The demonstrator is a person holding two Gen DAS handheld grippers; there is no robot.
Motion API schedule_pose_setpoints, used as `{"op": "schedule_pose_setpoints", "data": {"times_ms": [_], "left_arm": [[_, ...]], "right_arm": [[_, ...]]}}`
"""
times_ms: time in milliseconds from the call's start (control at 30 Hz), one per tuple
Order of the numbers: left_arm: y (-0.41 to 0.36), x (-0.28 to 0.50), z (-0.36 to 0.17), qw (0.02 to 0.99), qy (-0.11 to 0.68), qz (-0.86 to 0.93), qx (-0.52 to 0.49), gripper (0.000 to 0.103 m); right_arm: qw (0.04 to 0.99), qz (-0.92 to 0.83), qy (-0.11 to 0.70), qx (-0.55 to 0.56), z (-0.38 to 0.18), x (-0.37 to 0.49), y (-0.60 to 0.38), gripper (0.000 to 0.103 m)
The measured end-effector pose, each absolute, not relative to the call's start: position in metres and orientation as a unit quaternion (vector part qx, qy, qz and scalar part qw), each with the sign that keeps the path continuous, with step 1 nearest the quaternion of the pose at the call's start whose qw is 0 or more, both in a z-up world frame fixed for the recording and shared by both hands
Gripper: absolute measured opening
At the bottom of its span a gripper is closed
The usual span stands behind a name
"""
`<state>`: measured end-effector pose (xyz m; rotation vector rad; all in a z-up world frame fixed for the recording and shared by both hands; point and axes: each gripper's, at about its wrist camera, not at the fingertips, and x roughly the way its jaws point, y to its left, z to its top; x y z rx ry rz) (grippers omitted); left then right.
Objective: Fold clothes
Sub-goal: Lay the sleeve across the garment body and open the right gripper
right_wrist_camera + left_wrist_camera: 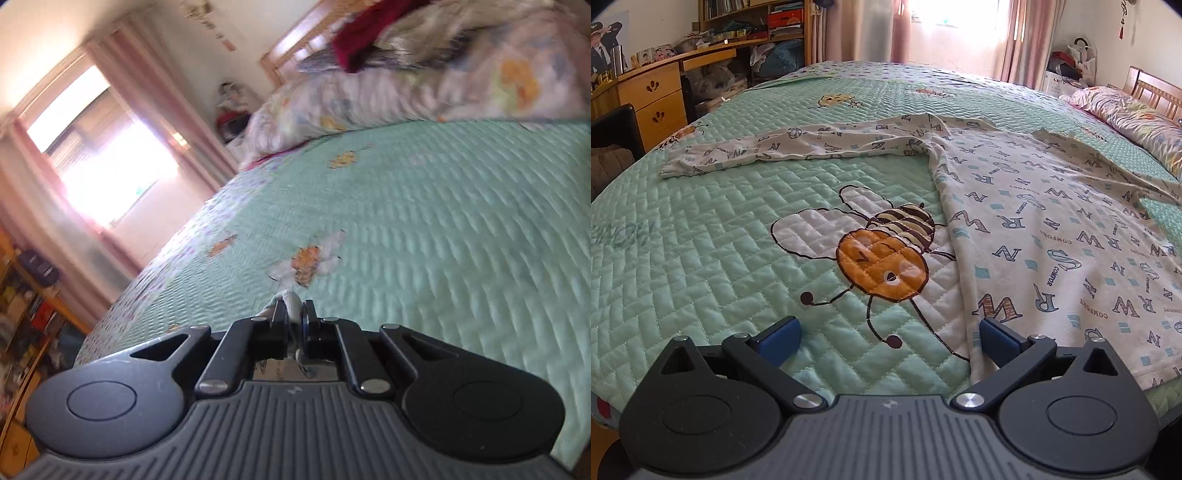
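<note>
Shirt [1052, 236] lies flat on the bed [701, 240], right half of frame, one sleeve [757, 153] stretched to upper left. My right hand-held gripper [294, 314] is clamped on a bit of white fabric; left hand-held gripper [889, 338] is wide open, empty, at the hem. First fold starting, I judge; next, carry the pinched cloth across.

The quilted bedspread [713, 236] is satiny green cloth with a soft sheen and stitched ridges; its bee patch [882, 266] looks smooth and shiny. The long-sleeved top [1052, 229] is matt, soft printed cotton-like knit. The left gripper [888, 338] has matt black plastic arms, blue rubbery pads [783, 339] and bright metal screws. The desk [653, 99] is varnished wood
</note>
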<state>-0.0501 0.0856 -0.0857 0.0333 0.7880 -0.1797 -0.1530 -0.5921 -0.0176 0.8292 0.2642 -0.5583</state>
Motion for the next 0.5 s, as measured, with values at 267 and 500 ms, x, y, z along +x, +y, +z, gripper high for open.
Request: {"op": "schedule_pose_setpoints", "data": {"times_ms": [267,500], "left_arm": [[0.085,-0.051,-0.088,0.921,0.379,-0.088,0.019,0.102],[0.084,-0.052,-0.089,0.923,0.374,-0.092,0.025,0.103]], "right_arm": [[0.867,-0.223,0.109,0.432,-0.043,-0.173,-0.564,0.051],[0.81,-0.194,0.139,0.536,-0.114,-0.179,-0.534,0.051]]}}
